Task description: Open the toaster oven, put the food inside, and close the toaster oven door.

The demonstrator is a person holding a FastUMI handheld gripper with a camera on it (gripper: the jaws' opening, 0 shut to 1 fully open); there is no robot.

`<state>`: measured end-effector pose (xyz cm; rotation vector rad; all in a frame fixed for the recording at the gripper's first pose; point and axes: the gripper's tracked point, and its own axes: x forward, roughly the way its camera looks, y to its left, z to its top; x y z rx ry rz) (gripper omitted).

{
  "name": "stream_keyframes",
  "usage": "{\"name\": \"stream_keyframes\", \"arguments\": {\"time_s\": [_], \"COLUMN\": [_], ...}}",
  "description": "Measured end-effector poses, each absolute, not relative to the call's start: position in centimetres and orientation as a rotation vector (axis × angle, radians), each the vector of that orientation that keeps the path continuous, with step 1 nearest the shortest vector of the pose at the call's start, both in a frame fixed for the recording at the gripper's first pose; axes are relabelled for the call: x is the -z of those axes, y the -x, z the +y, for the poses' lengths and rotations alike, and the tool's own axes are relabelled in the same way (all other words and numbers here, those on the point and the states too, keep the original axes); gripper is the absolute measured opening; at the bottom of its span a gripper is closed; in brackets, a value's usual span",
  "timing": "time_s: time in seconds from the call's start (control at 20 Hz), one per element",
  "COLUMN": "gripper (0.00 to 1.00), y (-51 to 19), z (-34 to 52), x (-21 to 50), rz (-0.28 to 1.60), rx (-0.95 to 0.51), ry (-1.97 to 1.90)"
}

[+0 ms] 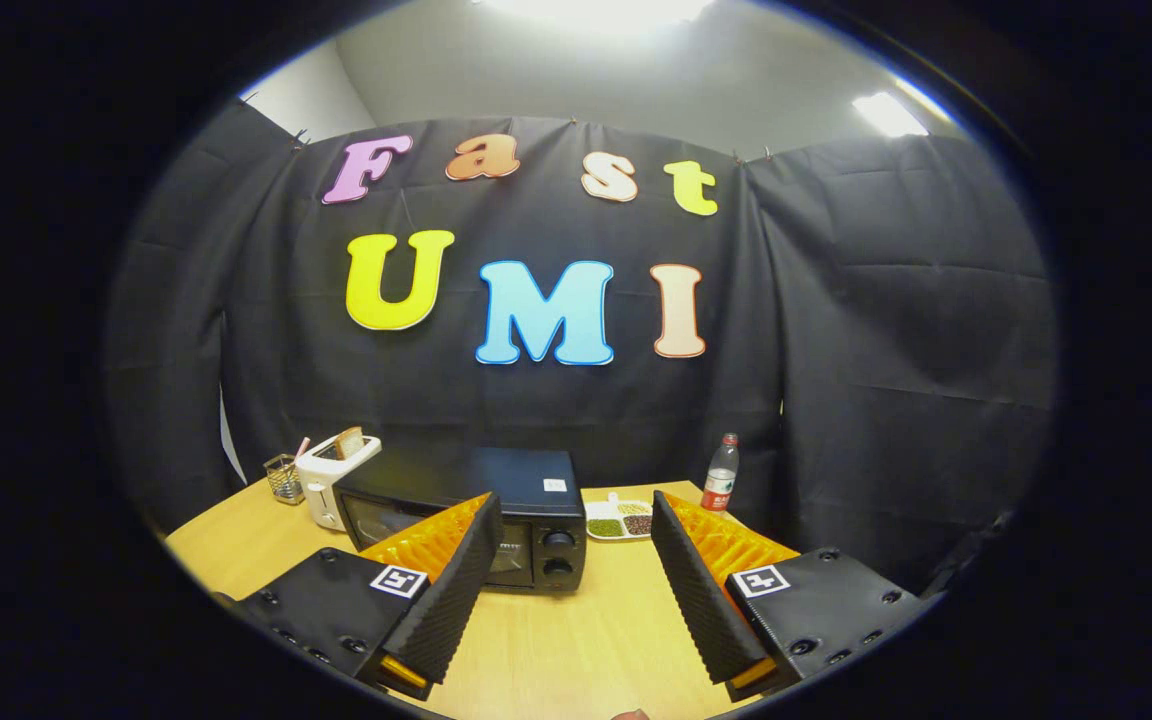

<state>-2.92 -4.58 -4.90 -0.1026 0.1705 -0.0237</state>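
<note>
A black toaster oven [496,500] stands on the wooden table [576,630] beyond my fingers, its door shut and two knobs on its right side. My gripper [572,510] hangs above the table's near side, open wide with nothing between its fingers. The left finger [451,590] overlaps the oven's front in the view. A white divided plate [618,520] with green and dark foods lies to the right of the oven, just past the right finger [701,590].
A white pop-up toaster [334,472] holding a slice of bread stands left of the oven, with a small wire basket [283,477] beside it. A clear water bottle [721,475] stands at the back right near the cloth wall.
</note>
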Motion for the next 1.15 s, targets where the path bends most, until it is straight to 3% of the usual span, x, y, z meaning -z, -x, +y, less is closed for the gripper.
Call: {"name": "stream_keyframes", "arguments": {"time_s": [0.1, 0.6, 1.15], "gripper": [0.95, 0.96, 0.96], "y": [-0.4, 0.3, 0.0], "z": [-6.8, -16.4, -16.6], "x": [3.0, 2.9, 2.1], "rz": [0.166, 0.154, 0.126], "rx": [0.042, 0.074, 0.029], "ry": [0.105, 0.114, 0.095]}}
